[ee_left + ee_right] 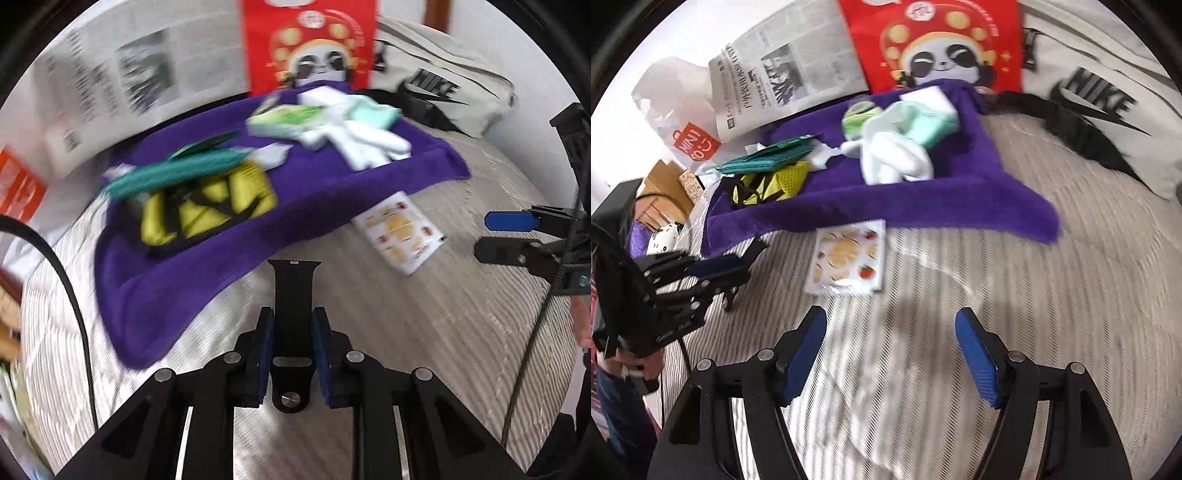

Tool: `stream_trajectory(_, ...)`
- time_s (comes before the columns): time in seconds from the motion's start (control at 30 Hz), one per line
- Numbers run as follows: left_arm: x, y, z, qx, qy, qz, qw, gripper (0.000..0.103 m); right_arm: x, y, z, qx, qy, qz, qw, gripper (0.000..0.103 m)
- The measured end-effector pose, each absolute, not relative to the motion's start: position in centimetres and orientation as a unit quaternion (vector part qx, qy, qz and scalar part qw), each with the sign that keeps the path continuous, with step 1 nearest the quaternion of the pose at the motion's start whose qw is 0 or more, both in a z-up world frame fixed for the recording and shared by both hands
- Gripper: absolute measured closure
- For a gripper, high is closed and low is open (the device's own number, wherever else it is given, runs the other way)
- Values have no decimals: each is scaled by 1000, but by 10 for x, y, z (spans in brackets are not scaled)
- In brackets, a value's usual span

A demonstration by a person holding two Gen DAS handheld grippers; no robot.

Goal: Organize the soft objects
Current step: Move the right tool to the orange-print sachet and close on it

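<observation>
My left gripper (293, 323) is shut on a black watch strap (293, 284), which sticks up from between the blue pads above the striped bedding. Ahead lies a purple towel (314, 206) bearing a yellow and black mesh bag (207, 210), a green pouch (173, 173), white socks (369, 144) and a mint cloth (373, 110). A fruit-print packet (400, 232) rests on the bed beside the towel. My right gripper (890, 332) hangs open and empty over the bedding, just short of the fruit-print packet (847, 262). The purple towel (923, 206) lies beyond it.
A red panda bag (942, 48), a newspaper (790, 70) and a white Nike bag (1108, 96) stand behind the towel. A black garment (1071, 125) lies at the right. The left gripper (713, 273) shows at the left edge, with a black cable (70, 288) trailing over the bed.
</observation>
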State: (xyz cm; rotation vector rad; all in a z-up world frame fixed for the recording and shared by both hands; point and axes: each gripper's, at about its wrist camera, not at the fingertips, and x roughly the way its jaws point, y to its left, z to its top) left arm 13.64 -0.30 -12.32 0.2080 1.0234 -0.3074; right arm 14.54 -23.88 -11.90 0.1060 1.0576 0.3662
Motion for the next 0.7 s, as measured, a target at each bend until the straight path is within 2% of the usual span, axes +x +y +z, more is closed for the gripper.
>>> stream_trajectory(0.33,121,45,-133,57,498,-102,859,83,179,-185,-137,17,503,155,850,29)
stream_trajectory(0.53,120,48,-136,46,496,-107,860,83,186,-171,-139,2,501,131,855,17)
stream_trajectory(0.7,121,48,-136,40,494,-110,861,83,187,-156,-145,-39,486,106,867,19)
